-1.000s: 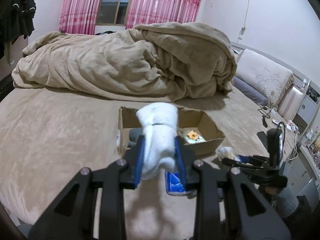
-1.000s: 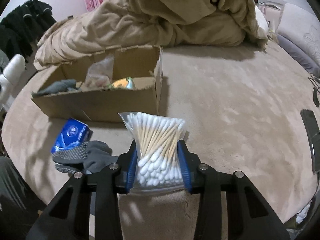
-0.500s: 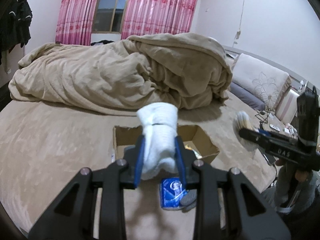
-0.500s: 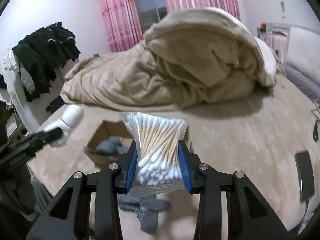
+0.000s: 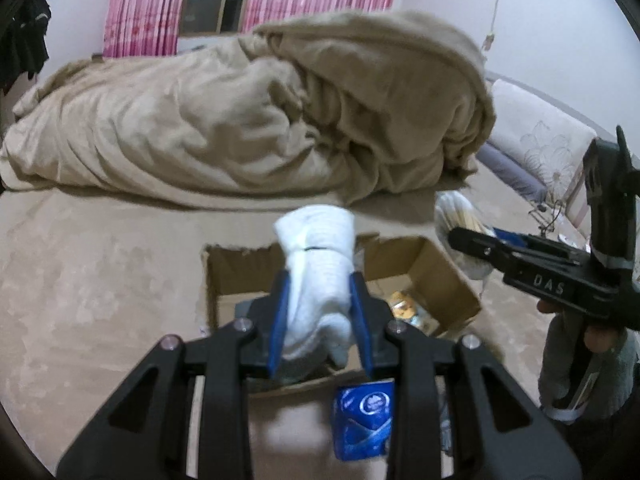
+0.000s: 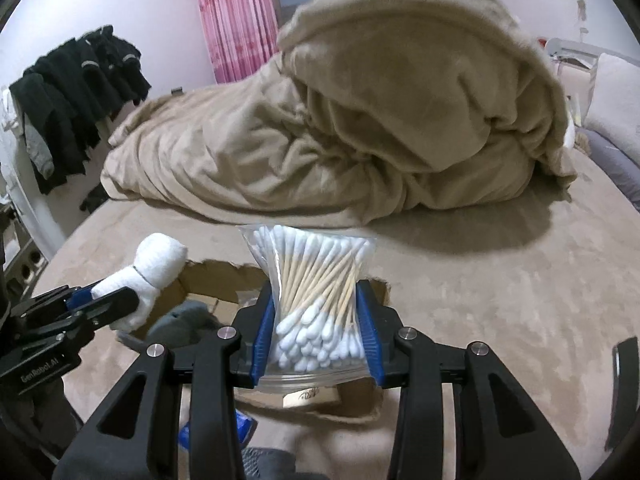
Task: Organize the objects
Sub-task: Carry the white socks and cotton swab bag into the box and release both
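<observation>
My left gripper (image 5: pixel 320 312) is shut on a rolled white sock (image 5: pixel 318 264) and holds it above the open cardboard box (image 5: pixel 436 268) on the bed. My right gripper (image 6: pixel 318 332) is shut on a clear bag of cotton swabs (image 6: pixel 316 292), also above the box (image 6: pixel 212 280). The left gripper and its sock (image 6: pixel 156 272) show at the left of the right wrist view. The right gripper with its swabs (image 5: pixel 460 220) shows at the right of the left wrist view. A grey sock (image 6: pixel 188 320) lies in the box.
A blue tissue pack (image 5: pixel 362 418) lies on the bed in front of the box. A heaped beige blanket (image 5: pixel 280 120) fills the far side of the bed. Pillows (image 5: pixel 548 152) lie at the right. Dark clothes (image 6: pixel 72 100) hang at the left wall.
Both grippers have moved in over the box, each still holding its object. The box now lies directly below the fingers in both views.
</observation>
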Motion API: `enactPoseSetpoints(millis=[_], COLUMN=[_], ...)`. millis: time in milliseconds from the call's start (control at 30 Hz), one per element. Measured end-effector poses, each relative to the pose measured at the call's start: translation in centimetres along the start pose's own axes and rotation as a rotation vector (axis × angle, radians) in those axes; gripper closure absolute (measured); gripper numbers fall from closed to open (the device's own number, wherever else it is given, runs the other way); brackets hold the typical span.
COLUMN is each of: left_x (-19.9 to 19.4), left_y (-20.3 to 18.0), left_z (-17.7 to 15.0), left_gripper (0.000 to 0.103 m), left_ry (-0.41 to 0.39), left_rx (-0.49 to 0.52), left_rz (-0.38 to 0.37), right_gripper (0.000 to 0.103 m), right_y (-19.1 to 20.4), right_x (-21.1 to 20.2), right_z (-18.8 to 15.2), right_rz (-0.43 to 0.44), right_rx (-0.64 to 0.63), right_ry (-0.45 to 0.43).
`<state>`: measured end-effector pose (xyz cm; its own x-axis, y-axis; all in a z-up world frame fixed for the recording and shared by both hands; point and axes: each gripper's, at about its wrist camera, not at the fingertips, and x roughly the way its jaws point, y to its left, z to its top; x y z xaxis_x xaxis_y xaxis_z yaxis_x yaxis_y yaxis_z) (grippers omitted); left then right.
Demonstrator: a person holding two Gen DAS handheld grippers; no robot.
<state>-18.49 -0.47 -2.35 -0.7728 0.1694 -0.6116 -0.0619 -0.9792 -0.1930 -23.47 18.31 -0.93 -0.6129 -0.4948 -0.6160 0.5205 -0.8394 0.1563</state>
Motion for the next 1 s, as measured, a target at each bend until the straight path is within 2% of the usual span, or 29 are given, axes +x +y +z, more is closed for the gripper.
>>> enactPoseSetpoints(millis=[100,267,433,567,700,733,800,1000], left_x=[2.0,5.0,5.9,5.0,3.0,2.4,1.1,-3.7], left_y=[-0.2,0.6,0.8,0.9,1.0,0.9,0.9,0.3], left_z=[-0.2,-1.1,-1.6,-1.5,-1.6,-1.6,-1.6,-1.5], left_gripper=[0.073,0.072,0.068,0.059,0.049,0.040,0.030,0.025], left_ry=[0.031,0.103,0.135,0.127,0.096,0.087,0.068,0.003], left_rx=[0.021,-0.004,-0.006,-0.023,-0.042,-0.046,-0.058,-0.058], left_rz=[0.001,-0.005,-0.009,-0.003,-0.009,-0.008,-0.006,0.007], right_gripper=[0.062,0.061,0.057,0.042,0.041,0.041,0.040,0.040], right_y=[0.1,-0.2,0.0,0.1,0.0,0.0,0.3,1.7], right_x=[1.8,4.1,4.5,4.0,2.5,2.0,0.8,-3.4], right_z=[-0.8,-1.8,-2.2,-2.2,-1.7,-1.5,-1.3,-1.4], right_rz=[-0.011,-0.025,-0.021,-0.022,-0.014,-0.013,-0.007,0.018], right_rx=[-0.012,-0.016,-0.026,-0.025,-0.007,-0.006,-0.005,-0.015], right_ry=[0.034,0.081,0.086,0.061,0.023,0.015,-0.001,-0.043])
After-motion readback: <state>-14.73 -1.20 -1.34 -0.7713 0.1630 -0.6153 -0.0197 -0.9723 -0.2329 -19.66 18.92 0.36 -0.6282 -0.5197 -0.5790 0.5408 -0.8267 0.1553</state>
